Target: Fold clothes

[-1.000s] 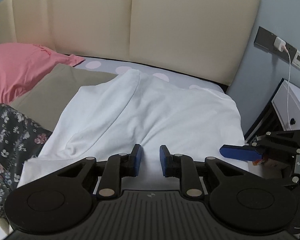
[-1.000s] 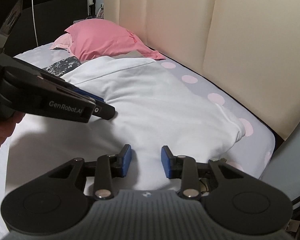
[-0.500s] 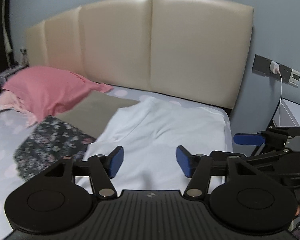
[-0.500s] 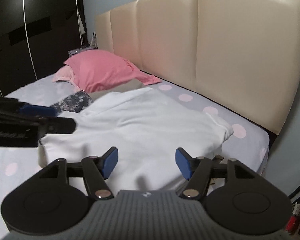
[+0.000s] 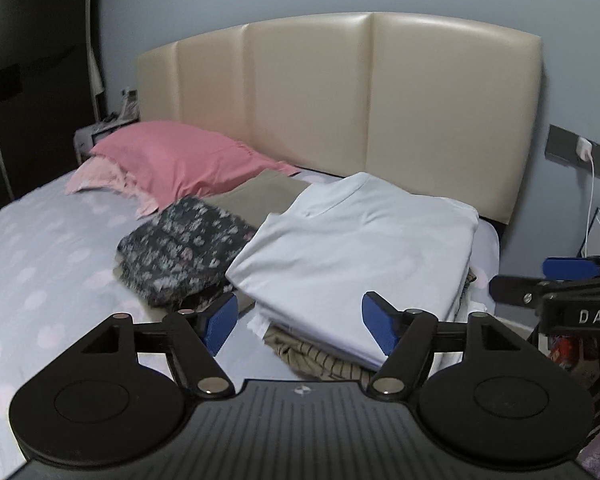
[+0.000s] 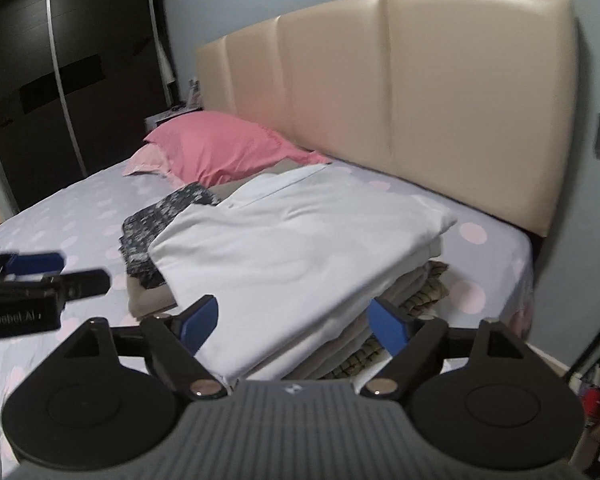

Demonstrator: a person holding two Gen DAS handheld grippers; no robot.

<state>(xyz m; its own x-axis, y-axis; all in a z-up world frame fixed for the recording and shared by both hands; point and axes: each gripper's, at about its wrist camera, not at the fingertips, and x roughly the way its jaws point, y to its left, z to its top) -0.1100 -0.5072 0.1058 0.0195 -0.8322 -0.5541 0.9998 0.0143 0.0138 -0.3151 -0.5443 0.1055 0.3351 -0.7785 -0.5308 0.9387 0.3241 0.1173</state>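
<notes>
Both tongs empty, jaws opening — left tongs (image 5: 298, 322), right tongs (image 6: 292, 320). White shirt (image 5: 352, 248) folded atop the stack (image 6: 400, 292), frame centre, just ahead of both. Long axis runs toward the headboard (image 5: 340, 100) — my right tongs nearer its front edge.

Holding both grippers angled downward, side by side. Left gripper (image 5: 300, 322) jaws opening, empty. Right gripper (image 6: 296, 324) jaws opening, empty.
</notes>
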